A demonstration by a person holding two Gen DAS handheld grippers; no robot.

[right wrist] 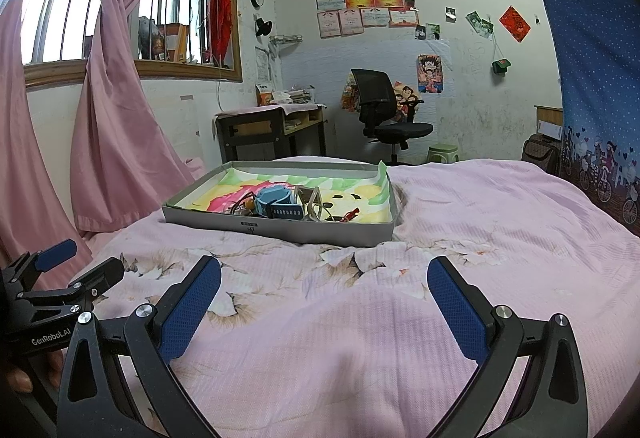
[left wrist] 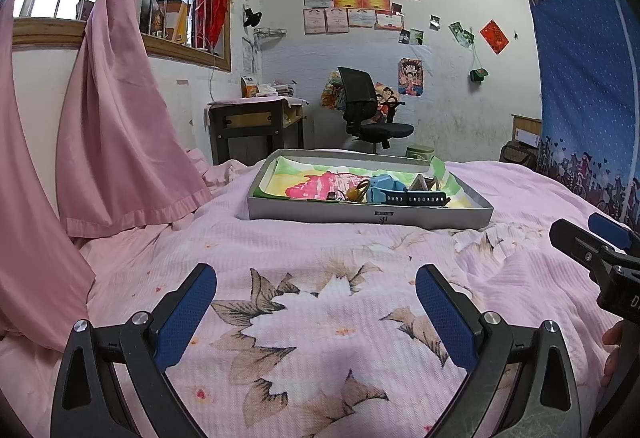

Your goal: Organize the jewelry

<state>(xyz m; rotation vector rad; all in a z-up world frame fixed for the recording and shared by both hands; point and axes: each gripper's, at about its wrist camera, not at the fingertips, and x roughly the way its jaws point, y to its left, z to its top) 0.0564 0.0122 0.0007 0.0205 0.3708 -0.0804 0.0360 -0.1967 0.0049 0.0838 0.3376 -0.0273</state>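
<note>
Both tools idle over the bed (left wrist: 360, 250), nothing grasped. In the left wrist view I see my left gripper (left wrist: 316, 302) at the bottom of the frame, fingers spread wide and empty; the right gripper (right wrist: 324, 298) reads the same in its own view, wide apart, holding nothing.

The jewelry sits in a shallow grey box (right wrist: 280, 228) resting on the pink floral bedspread, centre of both frames, well ahead of both tools. Inside, on a colourful paper lining: a light blue watch (right wrist: 272, 204) with a dark strap, a brownish bead piece (left wrist: 354, 192) just left of it, and a small red item (right wrist: 352, 215) towards the right. The pieces crowd together; I cannot tell which ones touch or tangle.

Risks, my judgement: the mattress is soft, so pressing down near the box could tilt it and slide the contents. Small pieces lying close may snag together when one is lifted. The paper lining could get pinched with a piece.
</note>
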